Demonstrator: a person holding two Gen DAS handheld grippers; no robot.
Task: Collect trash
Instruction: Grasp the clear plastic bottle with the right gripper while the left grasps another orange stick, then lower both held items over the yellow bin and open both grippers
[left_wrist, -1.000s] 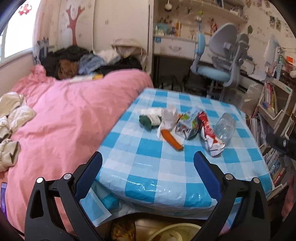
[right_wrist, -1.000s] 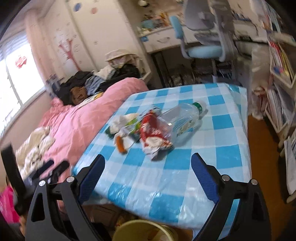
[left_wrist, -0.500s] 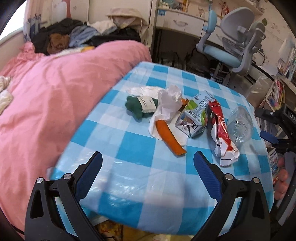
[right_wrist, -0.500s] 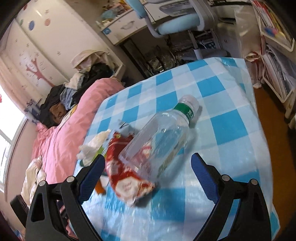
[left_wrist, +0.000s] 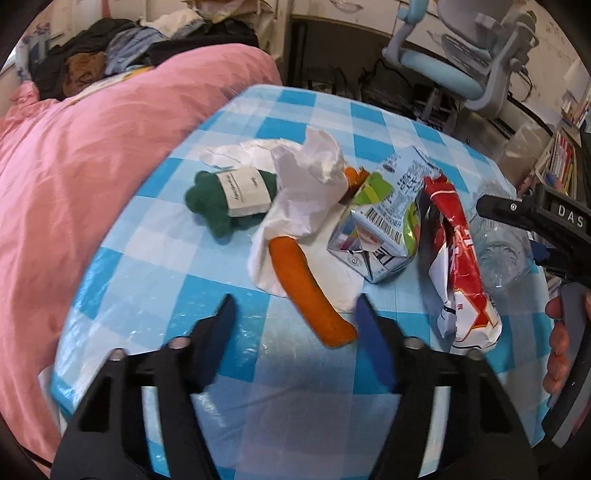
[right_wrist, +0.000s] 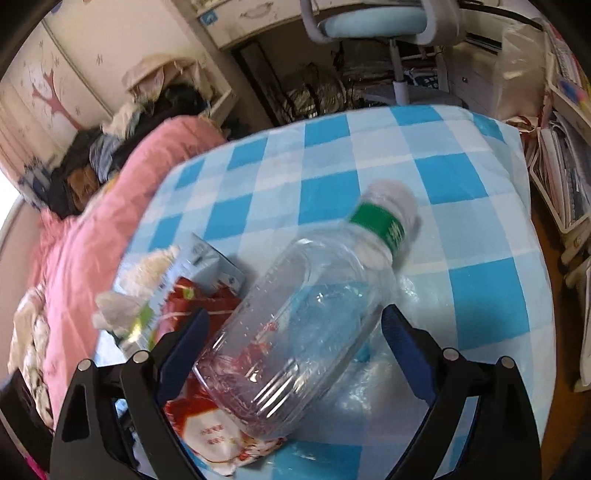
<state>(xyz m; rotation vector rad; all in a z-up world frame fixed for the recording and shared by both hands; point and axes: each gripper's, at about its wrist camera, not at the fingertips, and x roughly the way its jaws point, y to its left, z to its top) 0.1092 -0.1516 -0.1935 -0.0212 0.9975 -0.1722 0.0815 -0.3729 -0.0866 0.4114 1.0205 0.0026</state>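
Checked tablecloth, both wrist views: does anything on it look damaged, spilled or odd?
Nothing spilled. The silver drink carton is crushed, the red-and-white snack wrapper crumpled, and the clear plastic bottle lies on its side, partly over that wrapper. Odd among the trash: a green felt toy and an orange one.

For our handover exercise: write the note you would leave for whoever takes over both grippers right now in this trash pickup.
Left gripper: jaws closing, nothing gripped; the orange peel lies just ahead.
Right gripper: jaws closing around the plastic bottle, pads not yet pressing.
On the checked table: green bundle, white tissue, drink carton, red wrapper.
Done: nothing collected.
Left: everything.
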